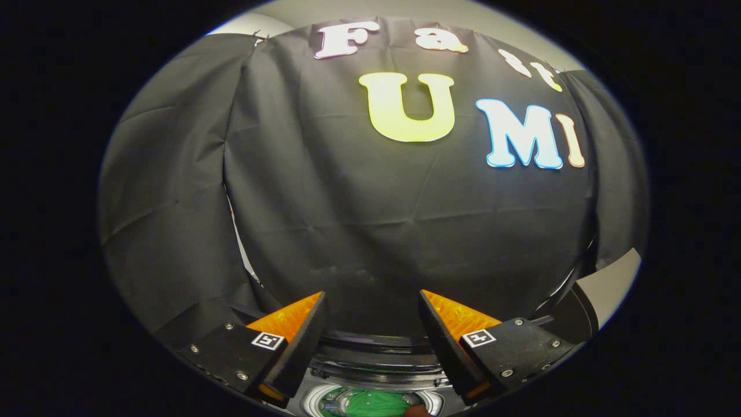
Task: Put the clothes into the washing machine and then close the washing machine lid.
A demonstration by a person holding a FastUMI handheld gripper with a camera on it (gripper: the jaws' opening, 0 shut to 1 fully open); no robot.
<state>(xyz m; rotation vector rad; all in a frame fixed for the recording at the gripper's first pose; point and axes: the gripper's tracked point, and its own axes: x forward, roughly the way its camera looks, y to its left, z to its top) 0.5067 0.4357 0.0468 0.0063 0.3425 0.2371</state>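
Observation:
My gripper (372, 301) is open, with a wide gap between its fingers and nothing held. Below and between the fingers lies the washing machine's round opening (370, 382), seen from above. Green clothing (370, 403) lies inside the drum. The dark raised lid (376, 347) of the machine stands just behind the opening, at the foot of the booth wall.
The black cloth wall (376, 220) of the booth rises straight ahead and wraps round to the left. A pale flat panel edge (611, 284) juts in beyond the right finger, with a dark rounded part beside it.

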